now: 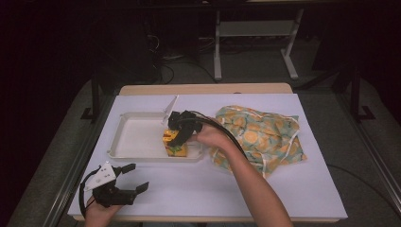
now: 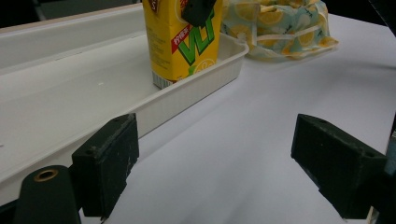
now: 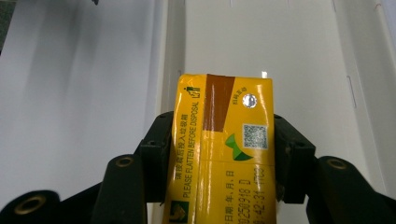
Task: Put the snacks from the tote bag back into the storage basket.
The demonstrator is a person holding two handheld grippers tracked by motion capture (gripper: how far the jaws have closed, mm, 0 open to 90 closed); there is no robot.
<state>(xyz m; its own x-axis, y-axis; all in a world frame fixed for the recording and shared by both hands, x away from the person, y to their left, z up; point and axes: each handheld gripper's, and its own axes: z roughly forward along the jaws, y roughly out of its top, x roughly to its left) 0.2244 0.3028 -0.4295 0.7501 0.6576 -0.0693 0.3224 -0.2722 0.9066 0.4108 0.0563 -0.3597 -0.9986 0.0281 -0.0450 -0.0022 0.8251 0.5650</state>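
- The right claw (image 1: 176,140) pinches the yellow juice box (image 3: 224,149), standing in the white tray (image 1: 137,137) corner.
- The left claw (image 1: 130,178) is spread wide, holding nothing, on the table (image 1: 283,189).
- A cloth bag (image 1: 265,135), maybe touching, lies beside the tray.

A white sheet (image 1: 283,189) covers a table with a pale wooden edge (image 1: 203,89), seen from above under even light that fades toward the rear. Grey floor (image 1: 255,66) surrounds the table, with black cables (image 1: 163,71) lying on it. Behind stand the white legs of a frame (image 1: 217,52) and dark furniture in deep shadow.
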